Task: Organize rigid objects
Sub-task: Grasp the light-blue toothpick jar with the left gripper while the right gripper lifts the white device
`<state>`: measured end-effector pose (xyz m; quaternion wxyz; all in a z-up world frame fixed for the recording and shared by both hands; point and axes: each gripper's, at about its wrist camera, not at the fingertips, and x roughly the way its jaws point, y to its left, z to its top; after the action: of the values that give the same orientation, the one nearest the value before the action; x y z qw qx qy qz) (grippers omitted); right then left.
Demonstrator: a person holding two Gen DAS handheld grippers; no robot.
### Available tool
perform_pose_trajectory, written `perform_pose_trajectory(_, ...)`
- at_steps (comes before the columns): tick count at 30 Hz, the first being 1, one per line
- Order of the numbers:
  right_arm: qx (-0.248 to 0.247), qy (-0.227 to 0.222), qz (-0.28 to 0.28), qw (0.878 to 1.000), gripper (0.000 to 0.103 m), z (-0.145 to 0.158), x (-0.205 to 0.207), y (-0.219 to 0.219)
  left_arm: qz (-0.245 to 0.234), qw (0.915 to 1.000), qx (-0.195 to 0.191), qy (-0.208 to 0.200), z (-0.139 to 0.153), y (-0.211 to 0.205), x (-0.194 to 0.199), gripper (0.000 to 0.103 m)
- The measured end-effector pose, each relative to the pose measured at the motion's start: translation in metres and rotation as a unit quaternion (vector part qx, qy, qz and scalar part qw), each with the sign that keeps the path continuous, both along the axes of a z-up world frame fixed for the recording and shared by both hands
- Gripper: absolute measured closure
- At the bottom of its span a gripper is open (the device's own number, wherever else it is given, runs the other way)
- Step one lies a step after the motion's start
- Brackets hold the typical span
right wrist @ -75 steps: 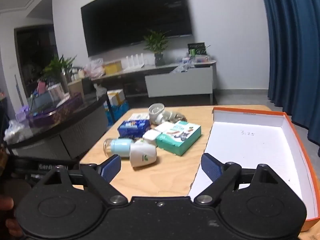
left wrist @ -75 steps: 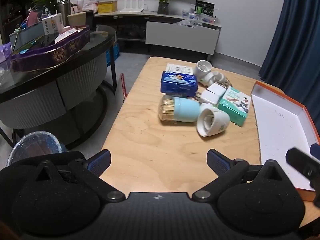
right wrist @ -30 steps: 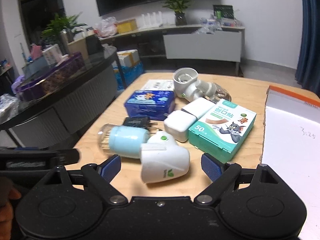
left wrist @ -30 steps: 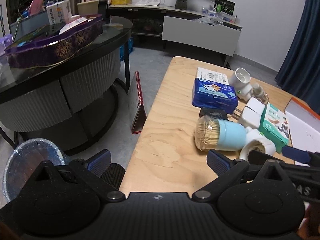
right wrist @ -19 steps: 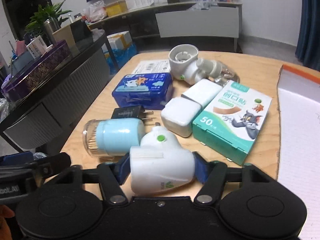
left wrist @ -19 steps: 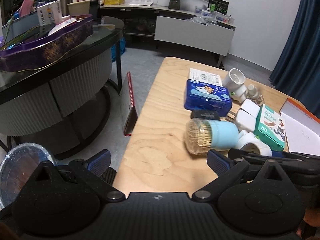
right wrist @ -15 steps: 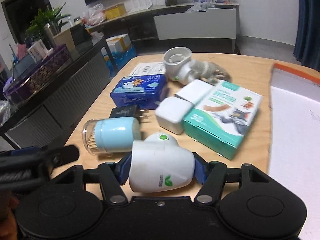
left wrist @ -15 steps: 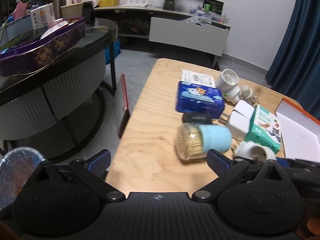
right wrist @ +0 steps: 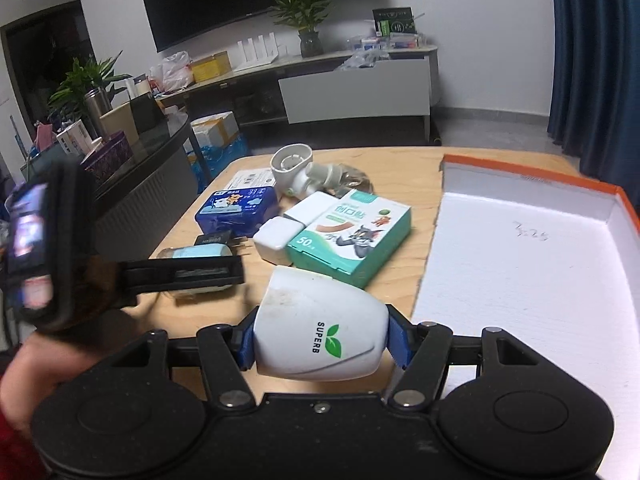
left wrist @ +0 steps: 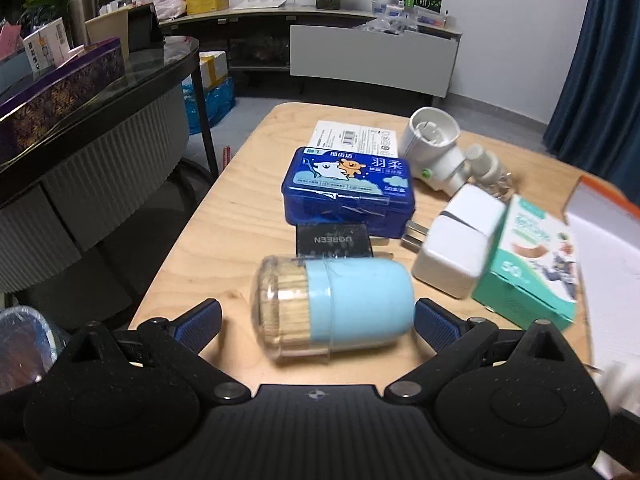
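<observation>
My right gripper (right wrist: 322,342) is shut on a white plug-in device (right wrist: 320,330) marked SUPERB and holds it lifted over the wooden table (right wrist: 400,164). My left gripper (left wrist: 318,316) is open, and a light-blue toothpick jar (left wrist: 334,314) lies on its side between the fingers without being pressed. Behind the jar lie a black charger (left wrist: 332,240), a blue tin (left wrist: 348,188), white adapters (left wrist: 460,248), a teal plaster box (left wrist: 528,268) and a second white plug-in device (left wrist: 434,148). From the right wrist view the left gripper's finger (right wrist: 180,274) hides most of the jar.
An open white box with an orange rim (right wrist: 532,248) fills the table's right side. A round dark glass table (left wrist: 100,92) stands to the left, a bin (left wrist: 20,336) below it. A low TV cabinet (right wrist: 352,88) lines the far wall. A hand (right wrist: 44,364) holds the left gripper.
The right jaws closed on the white plug-in device and lifted it toward the box side. The left gripper moved forward until the toothpick jar lay between its open fingers.
</observation>
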<state>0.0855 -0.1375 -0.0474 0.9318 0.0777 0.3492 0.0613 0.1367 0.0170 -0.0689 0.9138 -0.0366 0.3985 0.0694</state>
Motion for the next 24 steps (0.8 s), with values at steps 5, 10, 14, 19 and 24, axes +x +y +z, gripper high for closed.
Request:
perform_pose_trajectory(5,0.006,-0.007,-0.004,1.000,0.030,0.005,-0.009,-0.008,-0.015,0.9997,-0.015,-0.011,0.001,0.008,0.000,0.023)
perform_pose_trajectory(10,0.013,-0.016,-0.013,1.000,0.030,0.010,-0.016,-0.016,-0.032,0.9992,-0.021,-0.013,0.009,0.008,-0.021,0.023)
perform_pose_trajectory(14,0.014,-0.021,-0.024,0.999,0.030,0.015,-0.025,-0.024,-0.051,0.9983,-0.020,-0.022,0.025,0.002,-0.045,0.023)
perform_pose_trajectory(19,0.007,-0.025,-0.037,0.999,0.030,0.018,-0.042,-0.036,-0.079,0.9959,-0.027,-0.035,0.045,-0.016,-0.071,0.023)
perform_pose_trajectory(24,-0.002,-0.028,-0.053,0.998,0.030,0.021,-0.058,-0.048,-0.109,0.9923,-0.041,-0.042,0.057,-0.042,-0.088,0.023)
